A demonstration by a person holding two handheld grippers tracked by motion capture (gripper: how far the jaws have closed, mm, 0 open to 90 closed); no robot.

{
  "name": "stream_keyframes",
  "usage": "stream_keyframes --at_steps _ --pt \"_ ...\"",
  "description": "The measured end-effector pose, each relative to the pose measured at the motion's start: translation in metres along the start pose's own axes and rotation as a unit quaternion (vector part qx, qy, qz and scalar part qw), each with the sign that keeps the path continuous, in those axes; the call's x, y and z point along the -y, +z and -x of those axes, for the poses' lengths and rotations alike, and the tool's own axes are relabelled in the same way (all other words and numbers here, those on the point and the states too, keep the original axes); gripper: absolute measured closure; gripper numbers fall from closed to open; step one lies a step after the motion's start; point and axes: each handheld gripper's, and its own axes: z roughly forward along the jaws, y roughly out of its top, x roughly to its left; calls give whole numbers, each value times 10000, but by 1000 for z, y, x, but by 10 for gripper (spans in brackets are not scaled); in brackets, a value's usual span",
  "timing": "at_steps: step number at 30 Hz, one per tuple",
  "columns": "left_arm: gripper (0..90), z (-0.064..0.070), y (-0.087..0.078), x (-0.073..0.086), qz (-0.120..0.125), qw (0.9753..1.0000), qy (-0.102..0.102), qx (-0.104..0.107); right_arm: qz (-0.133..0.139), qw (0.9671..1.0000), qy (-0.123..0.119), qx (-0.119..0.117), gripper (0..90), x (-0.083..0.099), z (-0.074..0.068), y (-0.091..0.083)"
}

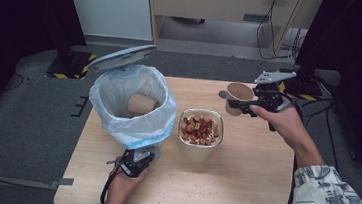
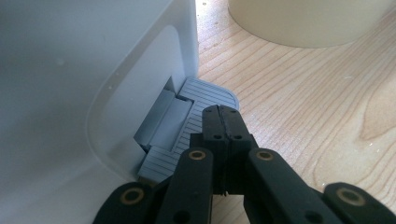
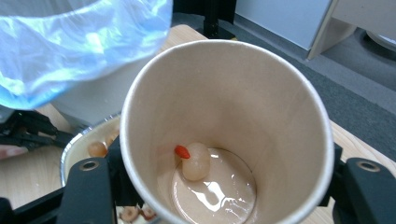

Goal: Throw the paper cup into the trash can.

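Nearest me, at about seven o'clock on the table (image 1: 241, 188), my left gripper (image 1: 135, 164) sits low with its jaws pressed together, nothing between them. In the left gripper view its tips (image 2: 222, 122) rest on the grey ribbed pedal (image 2: 205, 95) at the foot of the white bin (image 2: 70, 70). The bin's lid (image 1: 122, 57) stands tipped open toward eleven o'clock. The blue bag (image 1: 160, 115) lining the bin is folded over its rim, and a brown paper cup (image 1: 141, 104) lies inside on its side, its long axis roughly level.

Just beside the bin, at the table's centre, stands a bowl (image 1: 200, 146) heaped with reddish and pale pieces of food (image 1: 199, 127).

Farther off, at about two o'clock, my right hand (image 1: 282, 123) holds my right gripper (image 1: 241, 105) above the table, its jaws clamped on the sides of a second paper cup (image 1: 239, 96). This cup is tilted, its long axis leaning, with the mouth turned up and toward me. In the right gripper view I look straight down into it (image 3: 229, 116): a shallow pool of pale brown liquid (image 3: 219, 191) lies at the bottom, with one round pale piece (image 3: 196, 161) and a small red bit (image 3: 182, 151) touching it. Beyond the cup's rim in that view, the blue bag (image 3: 79, 42) hangs at ten o'clock and the bowl's edge (image 3: 81, 140) shows at eight.
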Motion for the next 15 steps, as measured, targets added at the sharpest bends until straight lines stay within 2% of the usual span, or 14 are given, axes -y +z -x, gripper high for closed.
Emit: stream_keyframes --at_steps 7,8,10,15 --pt "894 1 0 0 10 10000 -52 -41 8 10000 -47 -33 333 -18 -13 9" --pt "894 0 0 0 7 10000 -20 -65 9 10000 -40 -60 333 -20 -14 11" --pt "894 -1 0 0 7 10000 47 17 7 10000 -64 -67 332 -25 -18 14" --pt "894 0 0 0 -14 10000 52 -18 -6 9999 -78 -129 332 -37 -27 22"
